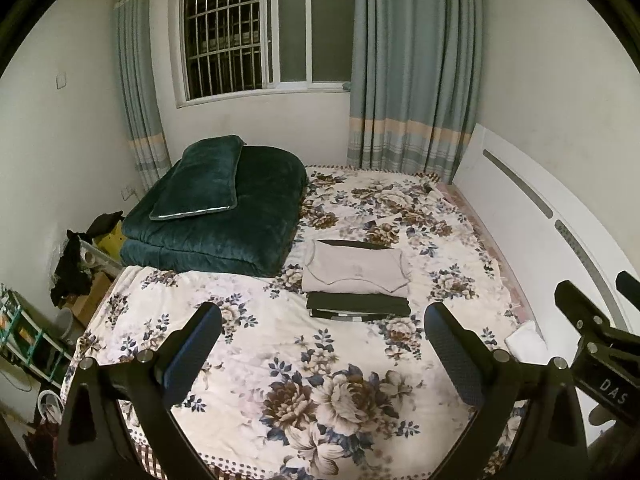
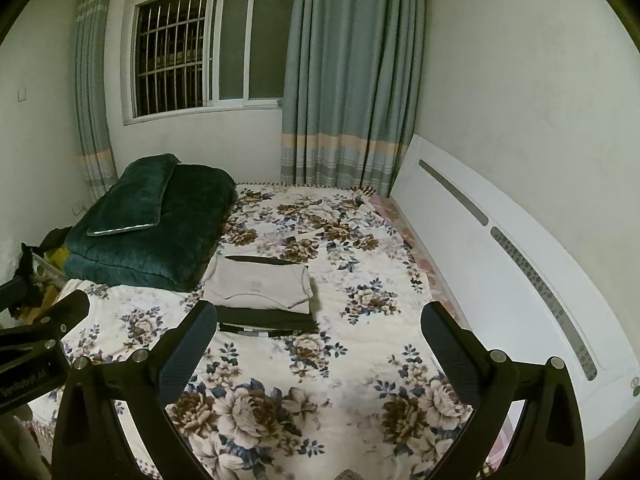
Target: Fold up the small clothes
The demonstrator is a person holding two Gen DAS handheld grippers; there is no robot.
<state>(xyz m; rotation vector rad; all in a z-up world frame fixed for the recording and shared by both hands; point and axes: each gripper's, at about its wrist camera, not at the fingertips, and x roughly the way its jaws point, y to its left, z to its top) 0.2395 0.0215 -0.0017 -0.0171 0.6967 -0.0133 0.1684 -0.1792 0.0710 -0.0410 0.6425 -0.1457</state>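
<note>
A stack of folded clothes lies on the floral bedspread (image 1: 280, 344). Its top piece is a beige garment (image 1: 356, 268) and under it lie black garments (image 1: 358, 305). The stack shows in the right wrist view too, beige (image 2: 260, 282) over black (image 2: 268, 320). My left gripper (image 1: 322, 344) is open and empty, held above the bed in front of the stack. My right gripper (image 2: 320, 340) is open and empty, just right of the stack and nearer the camera. The right gripper also shows at the right edge of the left wrist view (image 1: 592, 312).
A folded dark green quilt (image 1: 224, 228) with a green pillow (image 1: 200, 180) on it lies at the bed's far left. A white headboard (image 1: 520, 220) runs along the right. Boxes and dark clothes (image 1: 76, 264) clutter the floor at left. Curtains (image 1: 416, 80) and a barred window are behind.
</note>
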